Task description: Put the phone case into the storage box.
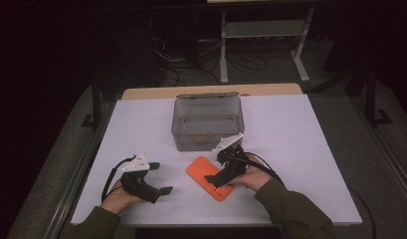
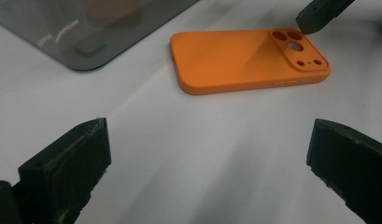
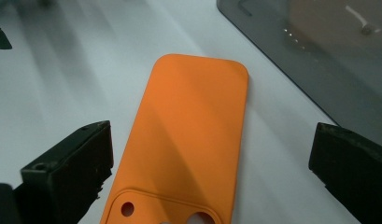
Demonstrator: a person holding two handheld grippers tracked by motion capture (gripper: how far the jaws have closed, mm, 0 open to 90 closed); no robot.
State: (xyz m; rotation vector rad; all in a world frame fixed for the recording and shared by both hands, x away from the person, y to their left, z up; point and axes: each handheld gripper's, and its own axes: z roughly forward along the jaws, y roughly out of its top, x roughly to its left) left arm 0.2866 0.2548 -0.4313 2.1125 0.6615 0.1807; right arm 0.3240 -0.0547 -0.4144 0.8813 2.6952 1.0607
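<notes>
Both tongs wide open: right tongs [image 1: 222,180] over orange phone case [image 1: 206,174], left tongs [image 1: 160,178] w/ nothing.

Both forearms come in from the near edge, each hand gripping a tool. The left gripper [image 1: 163,178] sits low on its side, jaws spread wide and pointing toward the other hand. The right gripper [image 1: 214,180] angles down and inward, its jaws also held wide apart.
</notes>
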